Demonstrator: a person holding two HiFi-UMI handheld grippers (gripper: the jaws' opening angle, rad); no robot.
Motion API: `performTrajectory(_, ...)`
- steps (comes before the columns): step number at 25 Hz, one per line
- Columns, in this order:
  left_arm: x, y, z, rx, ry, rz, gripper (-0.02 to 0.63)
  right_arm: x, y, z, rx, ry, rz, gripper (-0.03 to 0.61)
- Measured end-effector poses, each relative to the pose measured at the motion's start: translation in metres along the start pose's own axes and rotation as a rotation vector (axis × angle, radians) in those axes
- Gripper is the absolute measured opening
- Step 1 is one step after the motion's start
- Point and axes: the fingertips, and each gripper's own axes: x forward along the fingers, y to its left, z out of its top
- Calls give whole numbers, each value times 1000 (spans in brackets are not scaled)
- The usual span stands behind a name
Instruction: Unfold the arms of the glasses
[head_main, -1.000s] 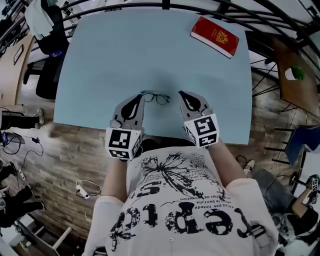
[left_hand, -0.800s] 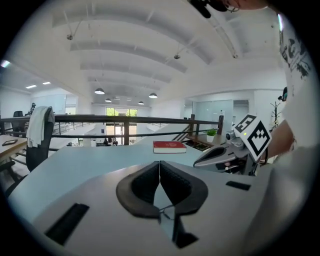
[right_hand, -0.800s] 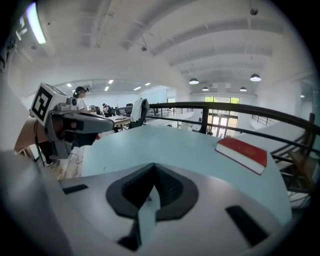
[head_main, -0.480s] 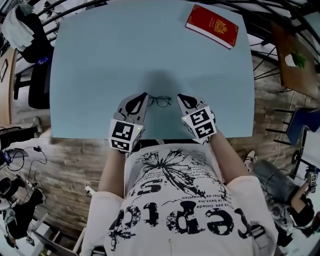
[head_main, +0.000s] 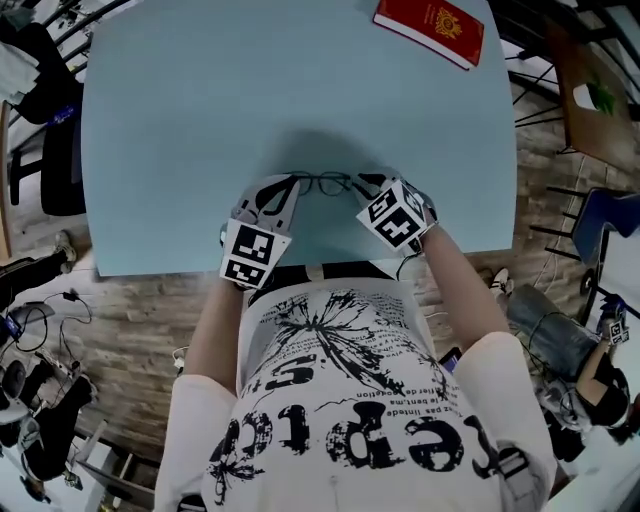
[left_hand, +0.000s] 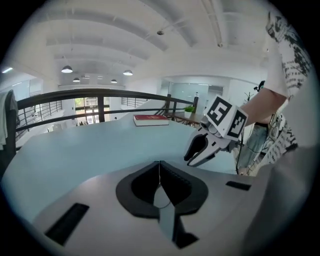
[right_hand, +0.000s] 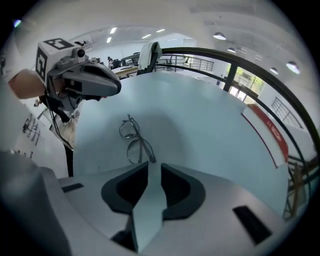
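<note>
- At frame centre in the head view, folded glasses (head_main: 325, 182) lie on the table (head_main: 250, 90) between both tools.
- Left tool (head_main: 292, 182): closed, empty.
- Right tool (head_main: 363, 181): jaws have just been opening, with the glasses' end at their tips, ungripped.

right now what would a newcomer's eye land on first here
Thin dark glasses lie near the front edge of the pale blue table. The shut left gripper and the right gripper flank them; the right's jaws have just been opening, the glasses' end at their tips, ungripped. A red book lies far right.
</note>
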Motion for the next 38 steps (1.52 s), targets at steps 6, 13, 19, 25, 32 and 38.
performTrajectory(6, 7, -2, -15, 44, 48, -39, 18, 14, 4, 0, -260, 87, 21, 100)
performTrajectory(13, 13, 1, -28, 85, 108, -74, 18, 22, 11, 7, -457, 125, 86, 70)
performTrajectory(19, 13, 3, -33, 142, 152, -75, 20, 26, 18, 6, -480, 149, 138, 37)
performTrajectory(25, 24, -10, -38, 336, 271, -180, 92, 24, 22, 9, -474, 135, 169, 35)
performTrajectory(32, 45, -27, -37, 622, 409, -332, 92, 24, 24, 12, -489, 112, 180, 35)
performTrajectory(38, 59, -45, -55, 808, 538, -473, 70, 25, 28, 12, -492, 110, 196, 35)
